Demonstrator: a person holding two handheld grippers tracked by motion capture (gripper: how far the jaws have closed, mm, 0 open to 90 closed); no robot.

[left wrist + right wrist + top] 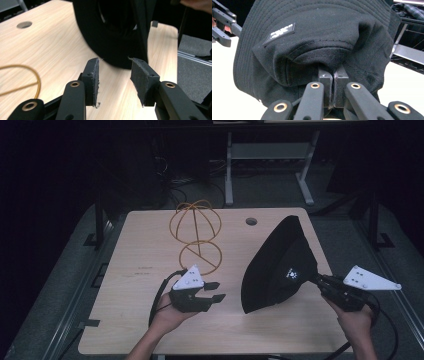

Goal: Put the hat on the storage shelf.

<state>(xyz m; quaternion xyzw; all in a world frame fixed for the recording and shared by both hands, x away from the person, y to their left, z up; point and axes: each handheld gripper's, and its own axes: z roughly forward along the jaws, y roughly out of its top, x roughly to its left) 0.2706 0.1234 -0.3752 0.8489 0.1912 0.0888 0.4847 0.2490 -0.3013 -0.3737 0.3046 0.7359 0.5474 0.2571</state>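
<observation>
A black bucket hat (277, 267) stands on its brim edge at the right of the wooden table (140, 255), tilted up. My right gripper (320, 280) is shut on the hat's crown fabric (322, 50); its pads (325, 82) press together under a fold, and a small white label (279, 33) shows on the crown. My left gripper (215, 292) hovers open just left of the hat, its pads (92, 77) apart and empty, facing the hat's brim (110, 45). A yellow wire stand (196, 232) rises at the table's middle back.
A round cable hole (251, 221) sits in the table's far side. A grey desk frame (270, 165) and cables lie on the floor beyond. The yellow wire's base ring (22, 80) lies close to my left gripper.
</observation>
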